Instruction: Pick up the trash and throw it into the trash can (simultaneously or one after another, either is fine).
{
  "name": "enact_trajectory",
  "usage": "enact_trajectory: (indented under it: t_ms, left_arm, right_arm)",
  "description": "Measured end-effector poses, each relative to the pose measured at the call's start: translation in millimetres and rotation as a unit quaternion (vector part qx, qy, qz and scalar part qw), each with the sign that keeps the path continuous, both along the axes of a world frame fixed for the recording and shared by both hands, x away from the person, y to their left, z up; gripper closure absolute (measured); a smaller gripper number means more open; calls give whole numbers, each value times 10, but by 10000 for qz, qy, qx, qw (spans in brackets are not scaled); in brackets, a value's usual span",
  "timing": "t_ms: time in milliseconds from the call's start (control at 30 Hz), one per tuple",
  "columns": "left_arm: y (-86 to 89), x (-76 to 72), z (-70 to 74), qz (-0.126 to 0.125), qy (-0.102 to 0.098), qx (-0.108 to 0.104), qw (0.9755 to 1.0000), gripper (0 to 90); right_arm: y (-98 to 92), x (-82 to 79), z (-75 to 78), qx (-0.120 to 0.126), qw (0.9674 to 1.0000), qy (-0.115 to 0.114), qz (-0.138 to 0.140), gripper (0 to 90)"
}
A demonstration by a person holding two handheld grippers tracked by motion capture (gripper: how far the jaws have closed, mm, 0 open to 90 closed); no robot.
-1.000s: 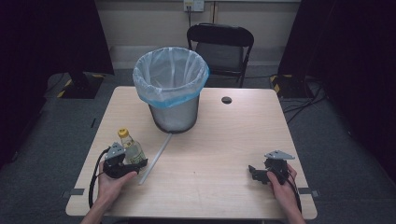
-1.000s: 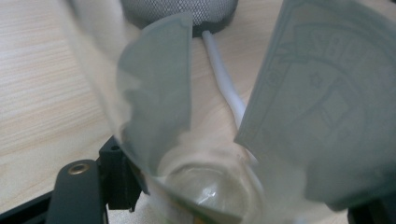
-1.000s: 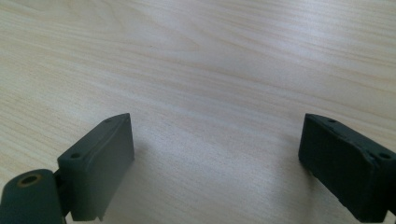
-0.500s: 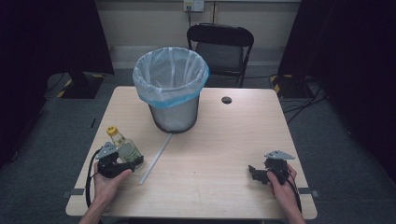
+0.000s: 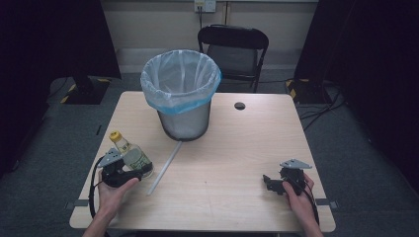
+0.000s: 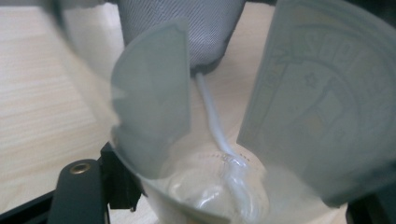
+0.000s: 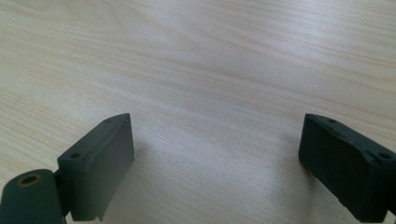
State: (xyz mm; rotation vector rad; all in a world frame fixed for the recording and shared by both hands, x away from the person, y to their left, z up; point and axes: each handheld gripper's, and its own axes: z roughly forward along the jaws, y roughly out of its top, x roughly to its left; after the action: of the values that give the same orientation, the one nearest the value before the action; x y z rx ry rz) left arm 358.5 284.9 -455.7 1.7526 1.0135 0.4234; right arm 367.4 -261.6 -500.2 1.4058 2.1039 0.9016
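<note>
Here the left gripper (image 5: 129,170) has its fingers spread wide around a clear bottle (image 5: 132,155) with a yellow cap (image 5: 115,136), clamped on its lower body. The bottle leans back toward the desk's (image 5: 237,148) left edge, cap pointing up and away from the person. In the left gripper view the bottle's base (image 6: 205,186) sits close between the fingers, its pale label (image 6: 327,107) curling off the side.

The work in hand looks like carrying the bottle to the bin (image 5: 181,94), which stands near the far middle of the desk, lined with a pale blue bag (image 5: 163,101). A white straw (image 5: 165,168) lies on the desk between the bottle and the foot of the bin.

To do this step well, keep the grip steady on the smooth, round plastic, since it could slip or twist if the squeeze eases. Lift high enough for the bottle to clear the bin's rim, bring it over the middle of the opening, and only then let go, so it drops inside and does not catch the loose bag edge.

The right gripper (image 5: 274,182) rests low near the desk's right front corner, its fingers (image 7: 98,158) wide apart with nothing but bare wood between them. It is best left there, out of the left arm's way.
</note>
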Motion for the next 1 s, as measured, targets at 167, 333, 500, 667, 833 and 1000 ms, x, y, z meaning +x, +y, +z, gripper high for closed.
enact_trajectory:
  t_ms: [167,333,500,667,833,1000]
  left_arm:
    - [-6,0,107,-72,-51,-60,9999,284]
    - [-34,7,211,-137,-193,-134,9996,284]
    - [-16,53,285,-121,-267,-199,9994,284]
    - [-17,75,393,-95,-341,-278,9990,284]
    - [-39,92,522,-183,-515,-280,9981,284]
    - [-83,83,692,-345,-673,-291,9967,284]
  right_arm:
    - [0,0,0,-1,10000,1,-1,94]
    - [0,0,0,1,10000,1,0,94]
    - [0,0,0,-1,10000,0,1,94]
    - [0,1,0,1,10000,-1,1,94]
    - [-2,1,0,-7,10000,0,8,94]
    - [-1,1,0,-2,10000,-2,4,94]
